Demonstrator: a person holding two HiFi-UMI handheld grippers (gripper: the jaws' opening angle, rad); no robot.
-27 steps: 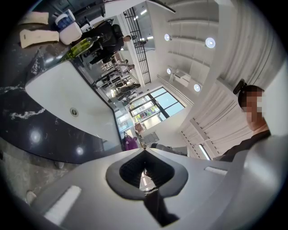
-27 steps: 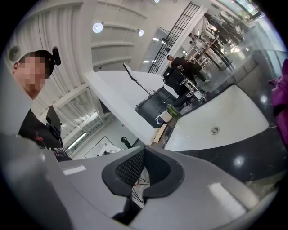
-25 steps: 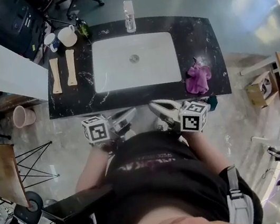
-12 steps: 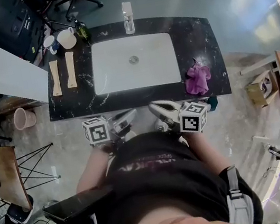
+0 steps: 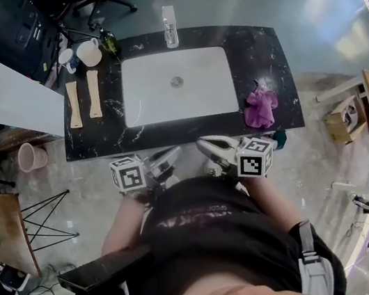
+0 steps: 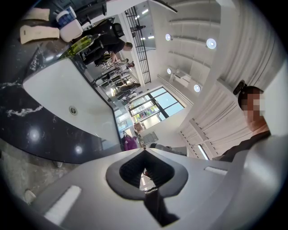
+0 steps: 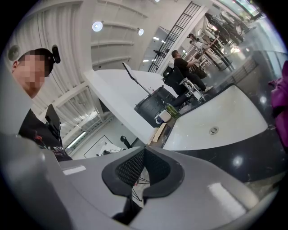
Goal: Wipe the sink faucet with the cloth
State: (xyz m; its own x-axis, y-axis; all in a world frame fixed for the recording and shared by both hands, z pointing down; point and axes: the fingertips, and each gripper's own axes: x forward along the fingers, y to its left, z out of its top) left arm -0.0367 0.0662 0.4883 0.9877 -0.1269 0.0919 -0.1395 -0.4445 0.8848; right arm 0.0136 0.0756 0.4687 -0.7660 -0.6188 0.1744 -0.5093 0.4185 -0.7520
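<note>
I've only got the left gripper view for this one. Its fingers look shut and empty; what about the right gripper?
Observer: The right gripper is shut too, with nothing between its fingers.
Operator: Where is it relative to the cloth?
Observer: Short of it: it is held by the person's waist, while the purple cloth lies on the counter, right of the sink.
Operator: And the faucet?
Observer: The faucet stands at the sink's far edge, centred, with neither gripper near it.

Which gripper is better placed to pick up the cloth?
Right, probably. The purple cloth lies on the right side of the counter, nearer the right gripper; the left gripper would have to cross over. Both have jaws shut and empty.
</note>
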